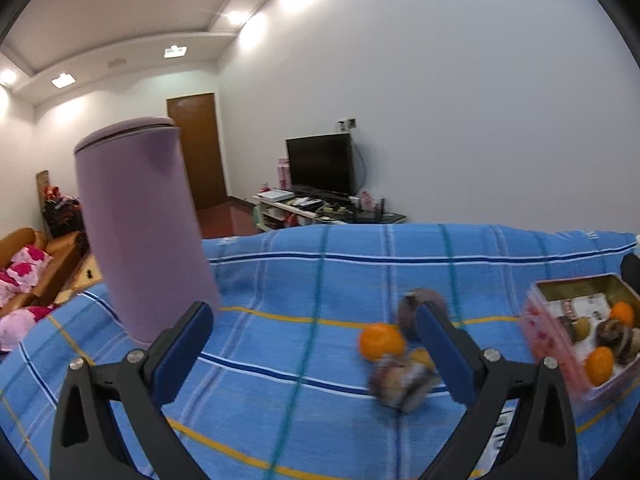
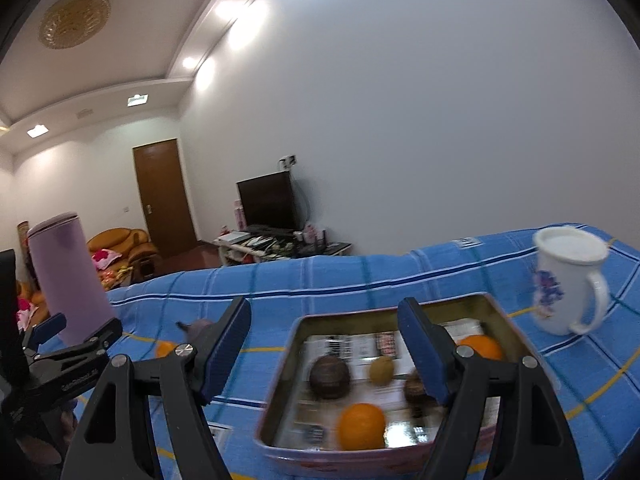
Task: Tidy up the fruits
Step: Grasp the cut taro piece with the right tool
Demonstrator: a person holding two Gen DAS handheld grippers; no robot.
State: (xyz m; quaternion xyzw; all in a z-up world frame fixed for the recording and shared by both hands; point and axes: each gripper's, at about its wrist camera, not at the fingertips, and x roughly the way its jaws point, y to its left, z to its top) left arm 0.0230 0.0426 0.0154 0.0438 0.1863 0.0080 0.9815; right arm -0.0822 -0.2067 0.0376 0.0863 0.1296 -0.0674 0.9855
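Both my grippers are spread wide and empty, and the loose orange (image 1: 380, 341) sits just inside my left gripper (image 1: 316, 354)'s right-hand finger, far closer than my right gripper (image 2: 326, 352), hovering over the tin (image 2: 280, 392).

A pink-sided tin (image 2: 502, 314) with a gold inside sits on the blue checked cloth, lined with printed paper. In it lie two oranges, one near the front (image 2: 361, 426) and one at the back right (image 2: 480, 347), a small yellow-green fruit (image 2: 382, 369) and dark brown round fruits (image 2: 330, 376). Left of the tin, on the cloth, a third orange (image 1: 380, 341) lies touching a blurred dark fruit (image 1: 400, 384), with another dark fruit (image 1: 420, 304) just behind.
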